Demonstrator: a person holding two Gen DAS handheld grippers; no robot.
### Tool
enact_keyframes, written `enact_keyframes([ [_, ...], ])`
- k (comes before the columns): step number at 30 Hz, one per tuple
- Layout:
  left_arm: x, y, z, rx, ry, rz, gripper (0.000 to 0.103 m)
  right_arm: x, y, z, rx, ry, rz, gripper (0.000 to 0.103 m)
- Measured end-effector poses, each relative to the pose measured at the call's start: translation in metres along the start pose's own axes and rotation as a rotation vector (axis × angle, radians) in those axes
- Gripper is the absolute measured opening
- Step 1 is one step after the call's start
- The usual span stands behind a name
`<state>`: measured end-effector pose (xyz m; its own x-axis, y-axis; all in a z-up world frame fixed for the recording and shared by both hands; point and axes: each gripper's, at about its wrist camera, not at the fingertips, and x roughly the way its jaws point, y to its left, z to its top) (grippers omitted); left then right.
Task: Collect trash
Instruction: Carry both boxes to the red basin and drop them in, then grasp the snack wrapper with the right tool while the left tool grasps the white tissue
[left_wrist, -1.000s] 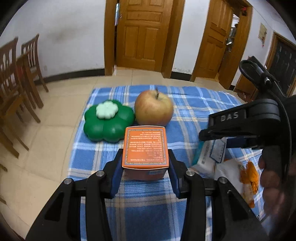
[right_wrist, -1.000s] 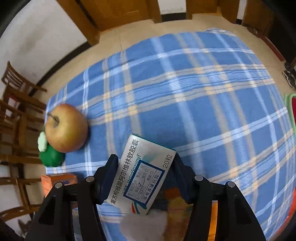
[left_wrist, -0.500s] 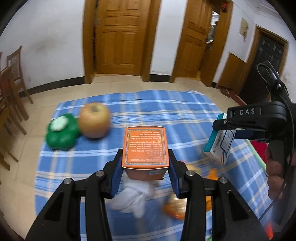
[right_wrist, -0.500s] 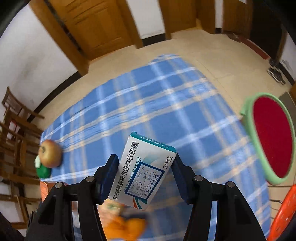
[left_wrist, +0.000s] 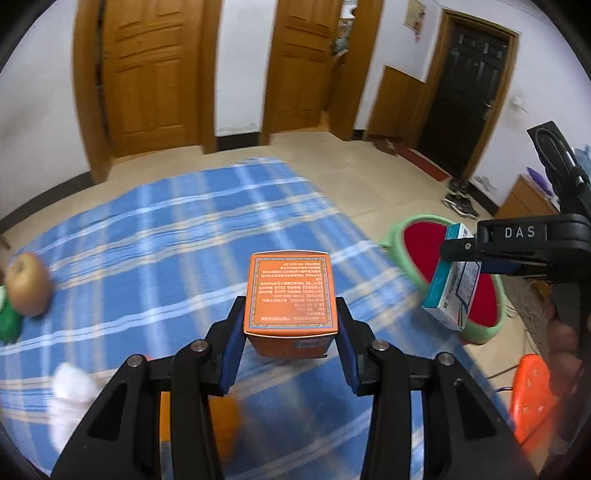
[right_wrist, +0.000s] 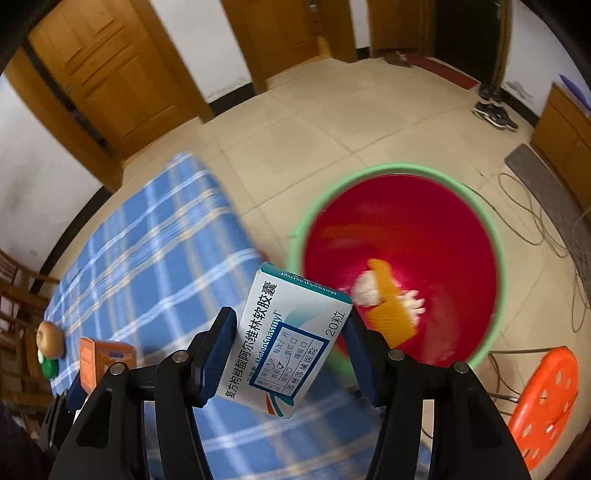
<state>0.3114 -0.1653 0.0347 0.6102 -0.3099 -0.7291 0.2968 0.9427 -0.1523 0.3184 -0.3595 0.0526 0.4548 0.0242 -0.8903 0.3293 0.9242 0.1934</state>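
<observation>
Your right gripper (right_wrist: 291, 345) pinches the white box (right_wrist: 286, 341); red bin (right_wrist: 402, 266) lies upper right, nearer it; left gripper (left_wrist: 291, 334) pinches the orange box (left_wrist: 291, 295), bin far right.

The bin (right_wrist: 399, 266) stands on the floor just off the right edge of the table (left_wrist: 177, 236) — a stool (right_wrist: 543, 398) near it. An apple (left_wrist: 27, 284) lies at the table's far left, with a tissue wad (left_wrist: 70, 384) nearer — scraps (right_wrist: 388, 299) lie inside the bin.
</observation>
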Motion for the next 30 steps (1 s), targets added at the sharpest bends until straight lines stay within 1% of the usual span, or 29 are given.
enact_keyframes([
  [1, 0.005, -0.011, 0.002, 0.007, 0.006, -0.012, 0.045, -0.002, -0.012, 0.001, 0.012, -0.006, -0.009, 0.06],
  [5, 0.026, -0.052, 0.008, 0.035, 0.028, -0.058, 0.045, -0.007, -0.043, 0.0, 0.008, -0.049, -0.095, 0.059],
  [9, 0.046, -0.094, 0.011, 0.084, 0.055, -0.095, 0.045, -0.004, -0.076, 0.001, 0.027, -0.065, -0.152, 0.059],
  [13, 0.063, -0.13, 0.013, 0.133, 0.071, -0.119, 0.045, -0.001, -0.109, 0.003, 0.064, -0.062, -0.173, 0.059],
  [16, 0.075, -0.15, 0.015, 0.148, 0.083, -0.135, 0.045, 0.002, -0.128, 0.006, 0.075, -0.072, -0.161, 0.059],
  [18, 0.082, -0.161, 0.017, 0.147, 0.095, -0.161, 0.045, 0.005, -0.134, 0.007, 0.078, -0.074, -0.159, 0.059],
  [23, 0.09, -0.173, 0.021, 0.157, 0.103, -0.194, 0.045, 0.006, -0.143, 0.01, 0.104, -0.091, -0.091, 0.061],
  [24, 0.092, -0.173, 0.022, 0.149, 0.103, -0.193, 0.046, 0.005, -0.144, 0.011, 0.11, -0.102, -0.09, 0.061],
  [26, 0.095, -0.172, 0.025, 0.135, 0.103, -0.182, 0.056, 0.002, -0.145, 0.012, 0.123, -0.111, -0.109, 0.062],
  [28, 0.095, -0.171, 0.026, 0.132, 0.094, -0.157, 0.056, 0.002, -0.144, 0.013, 0.108, -0.115, -0.113, 0.063],
  [29, 0.095, -0.171, 0.026, 0.132, 0.097, -0.158, 0.057, 0.002, -0.143, 0.013, 0.097, -0.114, -0.118, 0.067],
  [30, 0.095, -0.17, 0.026, 0.134, 0.101, -0.164, 0.057, 0.004, -0.141, 0.013, 0.085, -0.112, -0.122, 0.07],
])
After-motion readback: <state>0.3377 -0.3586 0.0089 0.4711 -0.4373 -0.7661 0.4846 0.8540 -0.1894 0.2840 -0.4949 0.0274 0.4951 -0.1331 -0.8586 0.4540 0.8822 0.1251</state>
